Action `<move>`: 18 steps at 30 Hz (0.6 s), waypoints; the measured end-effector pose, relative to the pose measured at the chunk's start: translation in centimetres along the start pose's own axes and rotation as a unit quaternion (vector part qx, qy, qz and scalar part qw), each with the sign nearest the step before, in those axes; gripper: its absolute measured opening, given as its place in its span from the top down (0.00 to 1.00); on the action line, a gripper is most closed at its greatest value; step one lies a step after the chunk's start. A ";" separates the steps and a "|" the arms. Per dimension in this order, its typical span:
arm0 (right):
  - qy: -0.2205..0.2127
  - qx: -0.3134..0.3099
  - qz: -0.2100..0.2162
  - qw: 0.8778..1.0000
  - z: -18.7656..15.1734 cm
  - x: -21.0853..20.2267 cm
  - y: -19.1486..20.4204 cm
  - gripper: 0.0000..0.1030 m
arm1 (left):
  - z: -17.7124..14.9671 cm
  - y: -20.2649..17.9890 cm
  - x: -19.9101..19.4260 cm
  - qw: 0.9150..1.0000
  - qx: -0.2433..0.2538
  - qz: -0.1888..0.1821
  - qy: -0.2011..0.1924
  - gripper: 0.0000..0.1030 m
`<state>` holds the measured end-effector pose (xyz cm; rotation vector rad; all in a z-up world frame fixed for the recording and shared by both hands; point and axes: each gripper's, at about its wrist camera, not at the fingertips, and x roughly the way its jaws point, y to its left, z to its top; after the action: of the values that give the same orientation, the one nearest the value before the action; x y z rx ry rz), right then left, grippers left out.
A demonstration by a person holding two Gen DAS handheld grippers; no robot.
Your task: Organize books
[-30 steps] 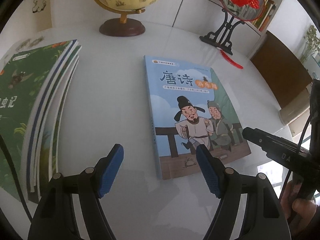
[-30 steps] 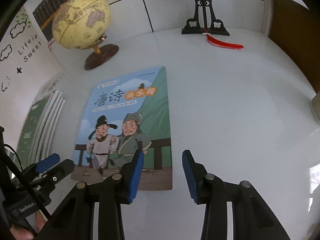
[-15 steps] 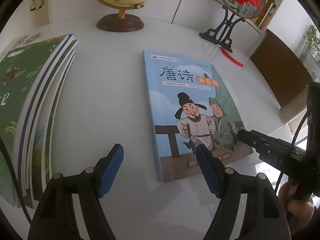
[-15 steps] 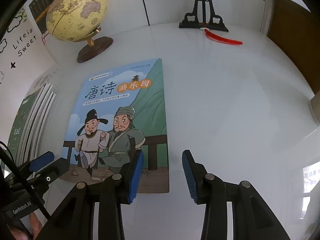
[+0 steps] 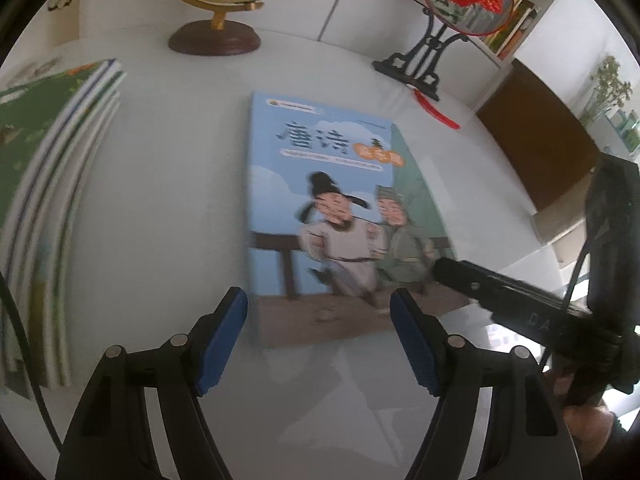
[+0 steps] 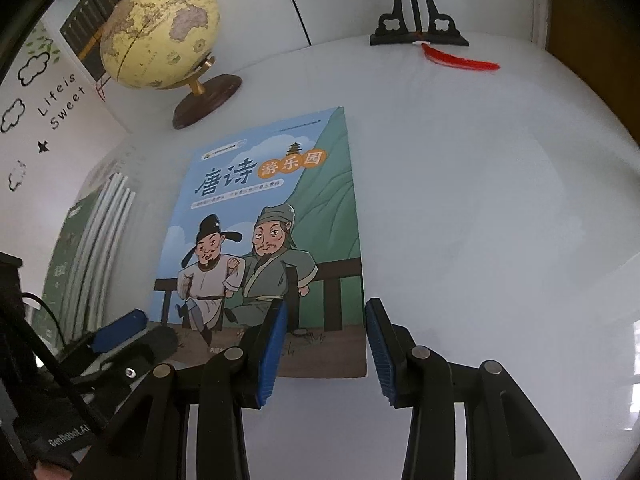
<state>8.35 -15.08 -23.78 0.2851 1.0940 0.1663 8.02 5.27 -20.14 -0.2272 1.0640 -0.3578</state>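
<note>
Both claws hang released over the desk (image 6: pixel 480 200), neither pinching anything that we can see. Our left claw (image 5: pixel 319 340) stands wide, its jaws having just narrowed a little, with the near edge of the blue picture book (image 5: pixel 336 216) lying between and just beyond its fingertips. Our right claw (image 6: pixel 326 344) is open more narrowly, its left finger over the book's near right corner and its right finger over bare desk; whether it touches the cover we cannot tell. We count one blue book lying flat and face up in the middle, one stack of green-covered books (image 5: pixel 44 200) at the left, one globe (image 6: pixel 160 36), one black fan stand (image 5: pixel 416 64), and one red tassel (image 6: pixel 460 60).
</note>
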 end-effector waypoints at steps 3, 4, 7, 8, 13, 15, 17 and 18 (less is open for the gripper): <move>-0.001 0.012 0.013 1.000 -0.1 0.0 -0.2 0.61 | 0.0 0.1 0.0 1.000 -0.019 -0.002 -0.003 0.31; -0.001 0.011 0.013 1.000 -0.1 -0.1 -0.2 0.61 | 0.1 0.5 -0.2 0.999 -0.038 -0.015 -0.004 0.31; 0.000 0.006 0.017 1.000 -0.1 -0.1 -0.3 0.60 | 0.3 1.6 -1.8 0.993 -0.096 -0.070 -0.022 0.31; 0.001 0.004 0.018 1.000 -0.1 -0.1 -0.3 0.60 | 0.5 1.9 -2.3 0.989 -0.112 -0.090 -0.029 0.31; 0.010 0.019 0.046 0.999 0.2 -0.2 -1.3 0.60 | 0.6 3.1 -3.0 0.959 -0.192 -0.203 -0.038 0.37; 0.013 0.024 0.058 0.998 0.2 -0.3 -1.6 0.60 | 0.6 2.9 -2.3 0.958 -0.200 -0.204 -0.033 0.42; 0.017 0.020 0.063 0.998 0.2 -0.5 -1.5 0.60 | 0.6 2.5 -1.0 0.964 -0.192 -0.183 -0.022 0.53; 0.019 0.016 0.064 0.998 0.2 -0.5 -1.5 0.60 | 0.6 2.6 -0.5 0.964 -0.195 -0.179 -0.012 0.63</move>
<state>8.32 -16.65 -23.70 0.3821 1.1175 0.2685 8.77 7.83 -20.35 -0.7818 1.0632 -0.4655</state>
